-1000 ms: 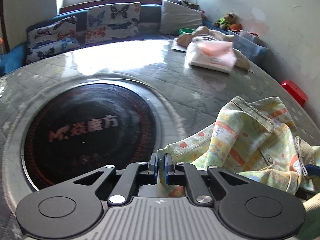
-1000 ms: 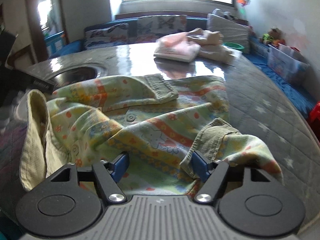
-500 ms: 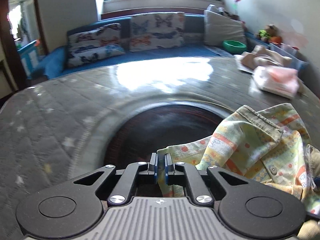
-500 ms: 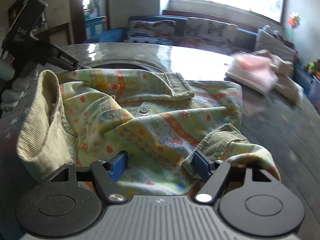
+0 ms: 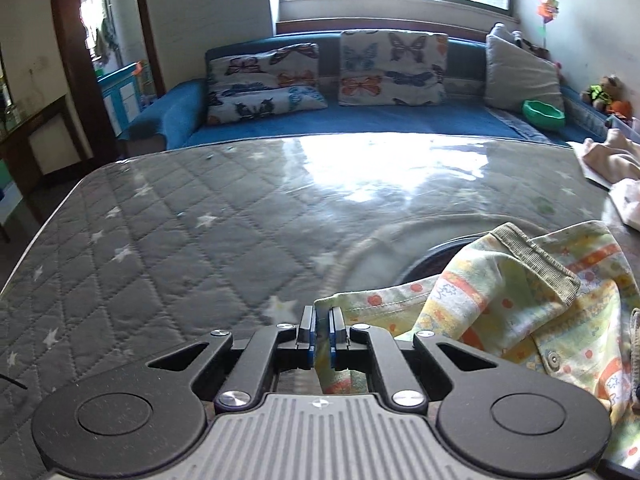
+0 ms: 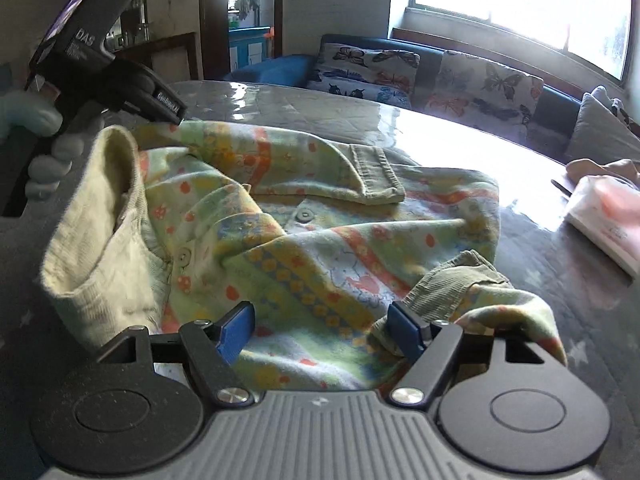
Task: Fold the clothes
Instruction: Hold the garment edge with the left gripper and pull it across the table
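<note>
My left tongs (image 5: 322,334) were clamped together on a hem of the patterned garment (image 6: 320,248), whose cloth ran down between the blue pads and out of sight under the tool body. From that camera only the garment's near part showed at lower right; the rest was cut off by the edge. A dark round inset (image 5: 444,258) in the quilted tabletop (image 5: 200,240) was mostly hidden beneath the cloth. Beyond, on the blue sofa (image 5: 360,120), I counted two butterfly cushions and one grey one, plus one green bowl (image 5: 543,114). In my right camera, the left tool and part of the gloved hand (image 6: 48,148) holding it sat at far left, cut off by the frame. The garment lay crumpled across the tabletop, with two ribbed cuffs and two buttons visible. My right tongs (image 6: 325,330) stood wide apart over it, gripping nothing. At far right, a folded pile (image 6: 608,216) was partly cut off.
</note>
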Action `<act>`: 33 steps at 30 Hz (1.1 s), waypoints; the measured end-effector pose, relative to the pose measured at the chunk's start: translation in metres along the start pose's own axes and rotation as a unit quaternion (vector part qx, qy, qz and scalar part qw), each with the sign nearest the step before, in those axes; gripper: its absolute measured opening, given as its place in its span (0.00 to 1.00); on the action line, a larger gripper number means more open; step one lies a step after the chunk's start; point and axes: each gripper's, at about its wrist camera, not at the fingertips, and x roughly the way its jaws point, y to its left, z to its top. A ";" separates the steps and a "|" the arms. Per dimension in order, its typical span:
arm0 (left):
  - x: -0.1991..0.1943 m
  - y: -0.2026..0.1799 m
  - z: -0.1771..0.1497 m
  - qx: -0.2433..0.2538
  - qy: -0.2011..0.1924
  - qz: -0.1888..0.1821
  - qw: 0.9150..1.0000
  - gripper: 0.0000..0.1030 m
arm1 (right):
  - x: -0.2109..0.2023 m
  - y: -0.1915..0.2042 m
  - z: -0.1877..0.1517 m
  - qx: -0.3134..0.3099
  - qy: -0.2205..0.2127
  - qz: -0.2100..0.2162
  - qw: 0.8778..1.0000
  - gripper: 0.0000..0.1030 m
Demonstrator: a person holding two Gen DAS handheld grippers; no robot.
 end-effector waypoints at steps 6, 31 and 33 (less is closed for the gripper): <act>0.007 0.010 -0.007 -0.006 0.012 0.000 1.000 0.07 | 0.000 -0.011 0.002 0.011 -0.003 0.001 1.000 0.71; -0.064 -0.005 -0.012 -0.009 -0.047 -0.023 0.999 0.35 | -0.042 -0.028 -0.002 0.048 -0.026 -0.038 0.998 0.70; -0.077 -0.014 -0.016 -0.002 -0.055 -0.047 0.997 0.37 | -0.044 -0.024 -0.001 0.045 -0.028 -0.029 0.998 0.70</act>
